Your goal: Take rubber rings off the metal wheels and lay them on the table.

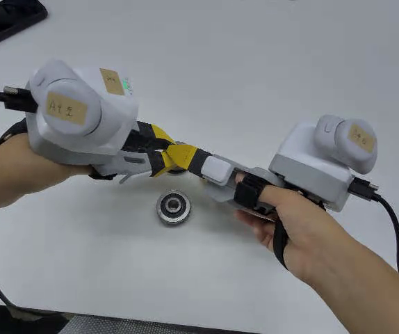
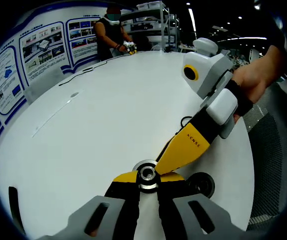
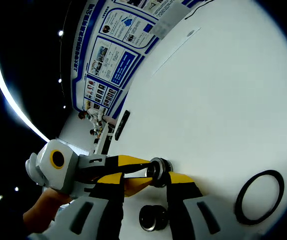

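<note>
spare metal wheel [image 1: 173,207] lay nearest on the white table [image 1: 255,69]. just beyond it, left gripper [image 2: 146,183] and right gripper [image 3: 152,183] met tip to tip, both clamped on a second metal wheel [image 2: 147,174]. loose rubber ring [image 3: 259,196] lay flat nearby.

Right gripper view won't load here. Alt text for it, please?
The right claw, rising from below, and the left claw, entering from the left, both pinch one small metal wheel over the white table. A loose black rubber ring lies on the table at lower right; a second wheel sits near the bottom edge.
</note>
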The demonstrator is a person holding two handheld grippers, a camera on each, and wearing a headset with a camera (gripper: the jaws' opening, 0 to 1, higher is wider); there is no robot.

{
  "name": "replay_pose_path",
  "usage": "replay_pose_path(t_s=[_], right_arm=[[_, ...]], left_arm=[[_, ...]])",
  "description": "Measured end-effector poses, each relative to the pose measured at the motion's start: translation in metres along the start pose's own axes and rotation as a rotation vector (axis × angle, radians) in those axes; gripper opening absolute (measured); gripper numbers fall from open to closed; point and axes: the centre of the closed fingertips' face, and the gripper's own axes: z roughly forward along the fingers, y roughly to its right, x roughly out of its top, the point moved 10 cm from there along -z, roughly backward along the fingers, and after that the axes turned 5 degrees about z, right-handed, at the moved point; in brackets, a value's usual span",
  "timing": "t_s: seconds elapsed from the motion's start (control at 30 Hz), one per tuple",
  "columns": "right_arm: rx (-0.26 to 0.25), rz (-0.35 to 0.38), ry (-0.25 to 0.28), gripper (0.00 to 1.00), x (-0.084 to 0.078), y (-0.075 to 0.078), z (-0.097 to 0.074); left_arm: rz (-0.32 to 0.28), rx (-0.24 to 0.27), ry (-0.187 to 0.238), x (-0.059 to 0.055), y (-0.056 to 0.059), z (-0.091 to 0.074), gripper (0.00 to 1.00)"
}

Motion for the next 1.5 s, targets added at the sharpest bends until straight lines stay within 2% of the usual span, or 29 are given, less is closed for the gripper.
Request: replay_pose_path(t_s=[0.57,0.77,0.8,0.9,1.0,1.5], right_arm=[[-0.007,-0.009,0.004,0.32,0.002,0.000,-0.001],[-0.033,0.004,-0.001,0.21,0.005,0.008,0.002],[-0.054,0.010,-0.006,0.17,0.006,0.011,0.002],[-0.065,0.040,-0.012,0.08,0.007,0.017,0.002],[-0.073,0.029,-0.017,0.04,0.009,0.020,0.004],[-0.058,0.072,-0.017,0.02,0.013,0.028,0.005]], left_arm=[[0.003,0.000,-0.003,0.001,0.001,0.000,0.12],[0.002,0.001,-0.004,0.002,0.003,-0.001,0.12],[0.002,0.002,-0.004,0.003,0.003,-0.001,0.12],[0.001,0.002,-0.003,0.003,0.003,-0.001,0.12],[0.001,0.001,-0.003,0.003,0.004,-0.001,0.12],[0.002,0.000,-0.001,0.004,0.004,-0.001,0.12]])
